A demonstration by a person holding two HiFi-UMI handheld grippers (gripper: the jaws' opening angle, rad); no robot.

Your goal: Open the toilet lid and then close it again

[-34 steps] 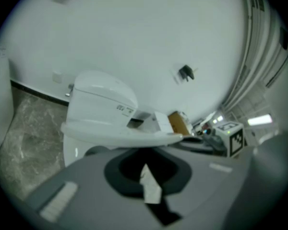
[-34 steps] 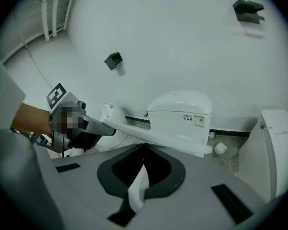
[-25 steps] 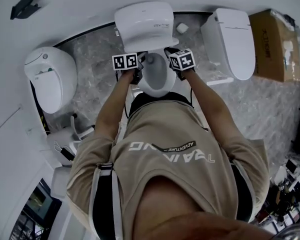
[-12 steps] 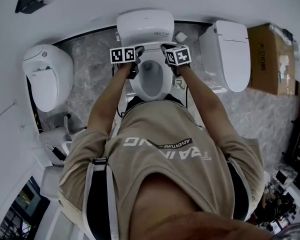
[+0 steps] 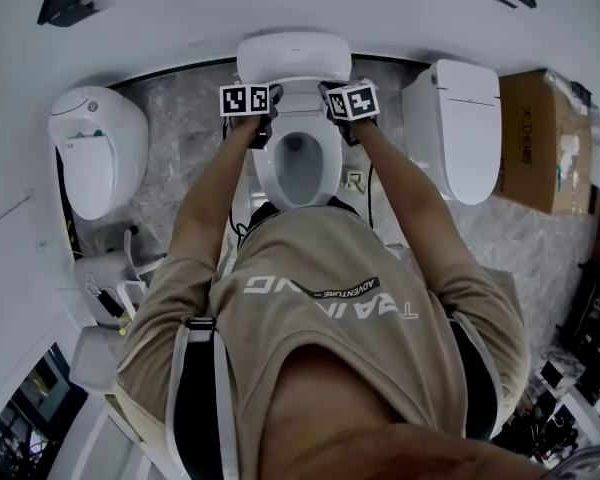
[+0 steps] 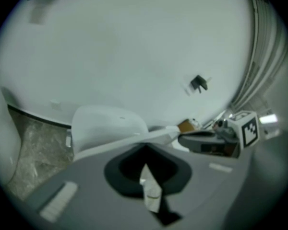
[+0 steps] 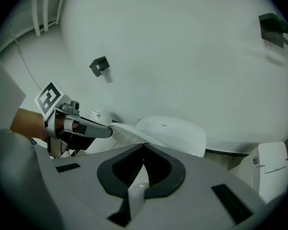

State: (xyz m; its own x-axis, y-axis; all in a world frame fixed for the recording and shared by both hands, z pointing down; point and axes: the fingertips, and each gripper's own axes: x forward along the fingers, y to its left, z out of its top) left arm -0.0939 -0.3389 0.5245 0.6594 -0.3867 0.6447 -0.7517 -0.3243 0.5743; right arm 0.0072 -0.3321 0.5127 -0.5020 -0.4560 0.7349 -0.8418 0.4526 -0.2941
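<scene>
Left claw (image 6: pixel 145 147) and right claw (image 7: pixel 145 145), both tight on toilet lid (image 7: pixel 126 131)

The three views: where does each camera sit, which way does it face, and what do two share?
Head view: on the person's head, facing steeply down; shows the beige-shirted back, both forearms, left gripper, right gripper and the raised white toilet lid.
Left gripper view: rides on the left gripper, faces along its closed jaws toward the white wall.
Right gripper view: likewise on the right gripper; the left forearm shows.
Shared: each gripper view shows the other gripper on the lid's edge.
</scene>
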